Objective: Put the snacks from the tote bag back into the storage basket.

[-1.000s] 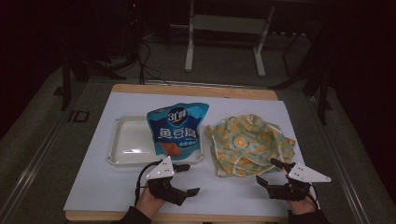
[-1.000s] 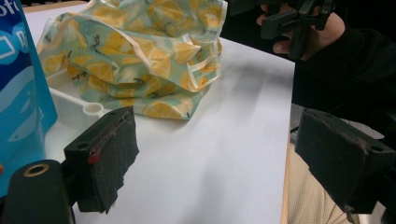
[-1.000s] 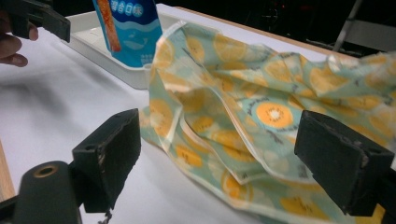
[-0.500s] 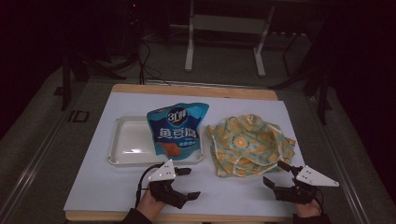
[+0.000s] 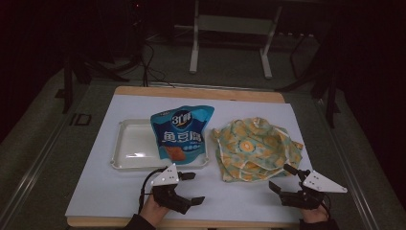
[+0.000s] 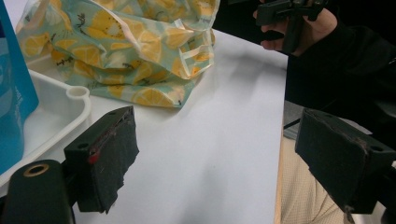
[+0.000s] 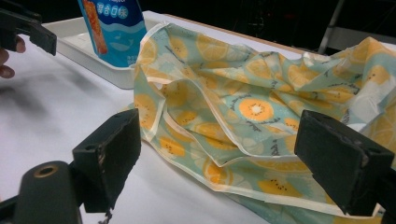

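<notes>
**A:** What lies in front of you?

**B:** A crumpled cloth bag printed with orange slices on pale green sits on the white counter, right of centre. Just to its left, a blue snack pouch leans with its lower part in a shallow white tray; the pouch's right edge is near the bag, and I cannot tell if they touch.

**A:** And where are your hands?

**B:** Your left hand-held gripper sits near the counter's front edge, just in front of the tray, jaws spread wide and holding nothing. In the left gripper view the tray's corner and the bag's folded edge lie beyond those jaws, with bare counter between them.

**A:** And the right one?

**B:** Your right hand-held gripper is at the front right, its jaws also wide apart and empty, pointing at the bag's near edge. In the right gripper view, the bag spans the gap between the jaws, close ahead.
</notes>
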`<control>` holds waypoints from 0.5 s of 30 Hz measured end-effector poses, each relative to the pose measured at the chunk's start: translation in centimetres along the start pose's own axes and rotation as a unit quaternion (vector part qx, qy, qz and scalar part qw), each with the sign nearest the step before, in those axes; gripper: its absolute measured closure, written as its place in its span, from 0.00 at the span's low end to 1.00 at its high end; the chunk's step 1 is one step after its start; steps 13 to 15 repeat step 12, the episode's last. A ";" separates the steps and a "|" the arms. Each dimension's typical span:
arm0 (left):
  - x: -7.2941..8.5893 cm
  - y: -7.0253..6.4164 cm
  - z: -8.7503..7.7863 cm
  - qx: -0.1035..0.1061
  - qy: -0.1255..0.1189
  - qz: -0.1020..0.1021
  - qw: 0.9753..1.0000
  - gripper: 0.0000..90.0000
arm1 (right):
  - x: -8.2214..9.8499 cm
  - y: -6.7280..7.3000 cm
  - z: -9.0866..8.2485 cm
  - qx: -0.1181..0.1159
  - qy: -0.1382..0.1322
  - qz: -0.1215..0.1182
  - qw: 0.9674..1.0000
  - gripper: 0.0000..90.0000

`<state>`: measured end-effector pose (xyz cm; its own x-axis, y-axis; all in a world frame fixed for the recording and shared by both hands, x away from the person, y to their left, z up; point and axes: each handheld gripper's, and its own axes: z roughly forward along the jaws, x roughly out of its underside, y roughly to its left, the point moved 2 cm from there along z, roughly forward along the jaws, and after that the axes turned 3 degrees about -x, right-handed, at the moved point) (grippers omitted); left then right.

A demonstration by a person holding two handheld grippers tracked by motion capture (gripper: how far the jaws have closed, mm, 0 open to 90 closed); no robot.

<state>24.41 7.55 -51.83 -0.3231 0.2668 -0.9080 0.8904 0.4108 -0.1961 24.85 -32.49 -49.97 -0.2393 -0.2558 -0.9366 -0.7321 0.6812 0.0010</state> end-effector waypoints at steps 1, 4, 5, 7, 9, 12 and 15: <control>0.0 0.0 0.0 -0.001 0.000 0.001 1.000 0.15 | 0.0 0.0 0.0 0.000 0.000 0.000 1.000 0.16; 0.0 0.0 0.0 -0.001 -0.002 -0.001 1.000 0.15 | 0.0 0.0 0.0 0.000 0.000 -0.003 1.000 0.16; 0.0 0.0 -0.1 -0.001 -0.002 0.000 1.000 0.15 | 0.0 0.1 0.0 0.000 0.000 -0.004 1.000 0.16; 0.0 -0.1 -0.1 0.000 -0.002 0.000 1.000 0.15 | 0.0 0.0 0.1 -0.001 0.001 -0.005 1.000 0.16; 0.0 -0.1 0.0 0.000 -0.002 0.000 1.000 0.15 | 0.0 0.1 0.1 0.000 0.000 -0.006 1.000 0.16; 0.0 -0.1 0.0 0.000 -0.002 -0.001 1.000 0.15 | 0.1 0.1 0.2 0.000 0.002 -0.008 1.000 0.16; 0.0 -0.1 0.0 0.000 -0.002 -0.001 1.000 0.15 | 0.1 0.1 0.2 0.000 0.002 -0.008 1.000 0.16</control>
